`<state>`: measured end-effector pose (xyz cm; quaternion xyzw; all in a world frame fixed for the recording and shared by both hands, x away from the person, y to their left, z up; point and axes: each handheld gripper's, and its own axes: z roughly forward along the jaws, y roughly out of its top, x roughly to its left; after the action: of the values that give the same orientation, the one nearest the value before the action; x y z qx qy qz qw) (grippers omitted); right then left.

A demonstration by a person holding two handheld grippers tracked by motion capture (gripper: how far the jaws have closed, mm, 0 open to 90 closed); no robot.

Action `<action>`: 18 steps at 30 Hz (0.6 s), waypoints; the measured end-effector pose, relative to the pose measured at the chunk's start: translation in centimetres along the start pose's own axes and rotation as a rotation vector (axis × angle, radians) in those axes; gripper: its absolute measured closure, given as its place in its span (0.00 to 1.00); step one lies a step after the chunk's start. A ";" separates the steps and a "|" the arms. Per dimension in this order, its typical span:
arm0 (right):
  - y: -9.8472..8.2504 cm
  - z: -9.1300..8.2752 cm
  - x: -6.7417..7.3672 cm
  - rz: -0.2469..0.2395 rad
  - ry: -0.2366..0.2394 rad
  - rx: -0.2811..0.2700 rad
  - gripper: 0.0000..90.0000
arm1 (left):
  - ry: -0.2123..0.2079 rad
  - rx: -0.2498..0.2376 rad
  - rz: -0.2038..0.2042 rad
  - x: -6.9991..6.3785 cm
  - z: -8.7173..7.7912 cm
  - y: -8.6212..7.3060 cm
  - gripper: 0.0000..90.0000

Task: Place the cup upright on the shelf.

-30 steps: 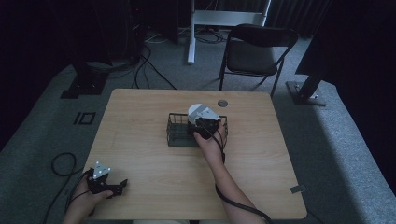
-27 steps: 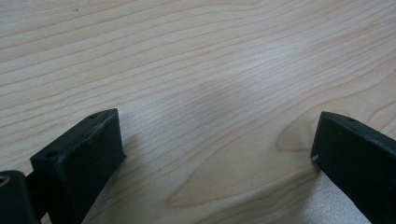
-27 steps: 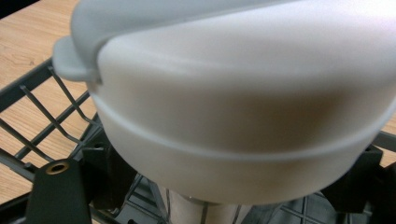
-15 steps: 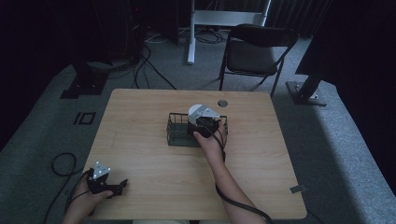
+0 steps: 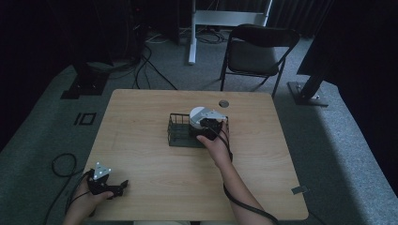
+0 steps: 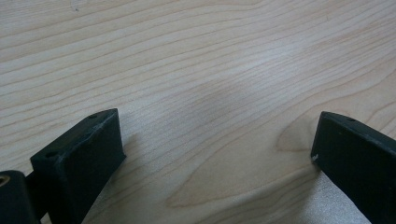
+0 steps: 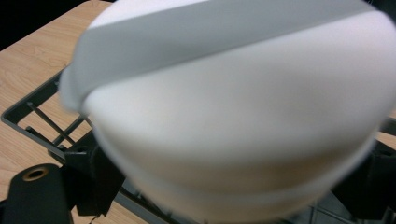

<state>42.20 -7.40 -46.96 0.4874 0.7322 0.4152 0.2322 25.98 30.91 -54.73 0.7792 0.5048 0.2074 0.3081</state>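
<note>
A dark wire basket stands at the middle of the wooden table. My right gripper hovers over the basket's right half, shut on a white round object with a grey band. In the right gripper view that white round object is blurred and sits between the two black jaws of the right gripper, with the basket's rim below it. My left gripper rests at the table's near left corner. In the left gripper view, the left gripper is open over bare wood.
A dark folding chair stands beyond the table's far edge. A small round grommet is set into the tabletop behind the basket. Cables lie on the floor at left, and a stand base at right.
</note>
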 end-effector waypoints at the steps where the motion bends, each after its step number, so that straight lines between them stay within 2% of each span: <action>1: 0.0 -0.1 -0.1 0.005 0.006 -0.003 0.12 | 0.000 0.000 0.000 0.0 0.0 0.0 0.03; 4: -0.2 -0.1 -0.2 -0.011 0.023 -0.003 0.12 | 0.000 0.000 0.000 0.0 0.0 0.0 0.03; 8: 0.0 -0.6 -0.2 -0.020 0.029 -0.032 0.12 | 0.000 0.000 0.000 0.0 0.0 0.0 0.03; 17: -0.2 -1.3 -0.7 -0.050 0.074 -0.039 0.12 | 0.000 0.000 0.000 0.0 0.0 0.0 0.03; 18: -0.3 -1.4 -0.8 -0.043 0.084 -0.041 0.12 | 0.000 0.000 0.000 0.0 0.0 0.0 0.03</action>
<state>41.37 -8.71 -46.49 0.4489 0.7429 0.4452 0.2198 25.98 30.91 -54.73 0.7793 0.5048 0.2074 0.3080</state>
